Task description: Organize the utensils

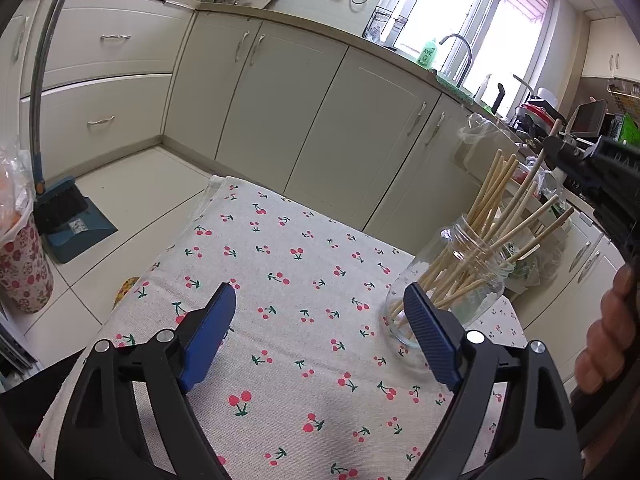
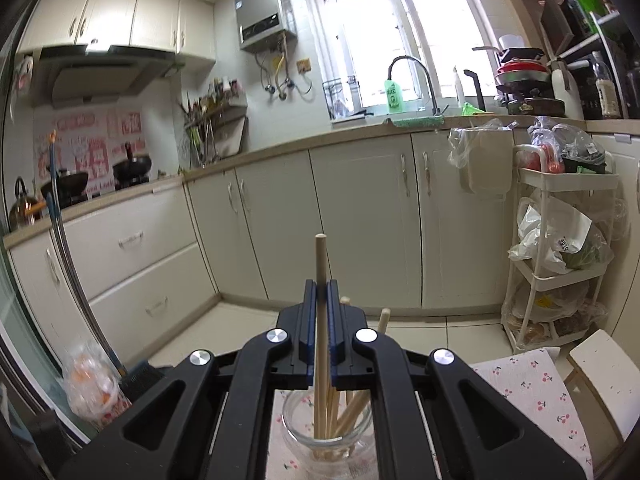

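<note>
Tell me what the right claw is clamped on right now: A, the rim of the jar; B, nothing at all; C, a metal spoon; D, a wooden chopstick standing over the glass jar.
D: in the right wrist view the right claw has its blue pads shut on a single wooden chopstick, whose lower end reaches down into the glass jar.

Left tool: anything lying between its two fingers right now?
Nothing held. In the left wrist view, the left tool stands open over bare cherry-print cloth; the glass jar sits behind its right finger.
</note>
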### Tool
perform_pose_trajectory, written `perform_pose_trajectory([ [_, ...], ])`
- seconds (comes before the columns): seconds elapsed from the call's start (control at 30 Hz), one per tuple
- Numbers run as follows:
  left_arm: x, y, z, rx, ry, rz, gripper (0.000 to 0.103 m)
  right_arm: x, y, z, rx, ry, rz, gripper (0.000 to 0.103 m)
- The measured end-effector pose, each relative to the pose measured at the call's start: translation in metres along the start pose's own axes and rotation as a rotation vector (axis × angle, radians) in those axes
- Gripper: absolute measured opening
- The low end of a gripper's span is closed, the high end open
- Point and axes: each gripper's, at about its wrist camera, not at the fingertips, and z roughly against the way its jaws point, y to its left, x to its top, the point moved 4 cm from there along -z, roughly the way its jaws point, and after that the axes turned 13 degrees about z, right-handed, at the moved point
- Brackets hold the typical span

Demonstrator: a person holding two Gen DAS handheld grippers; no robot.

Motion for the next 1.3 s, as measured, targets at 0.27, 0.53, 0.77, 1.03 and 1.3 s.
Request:
perform_pose_trajectory([
  [0.27,-0.001,0.000,-0.001,0.008,0.007,0.000,0.086,-0.015,0.009,-0.007,-0.008,0.045,0.059,0.006],
  [0.53,-0.001,0.001,-0.003,0.013,0.015,0.000,0.087,-0.028,0.013,-0.013,-0.008,0.082,0.085,0.006],
  [0.77,-0.001,0.001,-0.004,0.013,0.019,0.000,0.089,-0.029,0.013,-0.010,-0.015,0.093,0.094,0.008],
  [1.03,-0.003,0.001,-0.005,0.015,0.017,0.002,0.093,-0.012,0.016,0.027,-0.023,0.039,0.100,0.027],
  [1.3,-0.006,-0.003,-0.005,0.104,0.116,-0.048,0.095,-0.048,0.010,0.092,-0.084,0.207,-0.008,0.069],
])
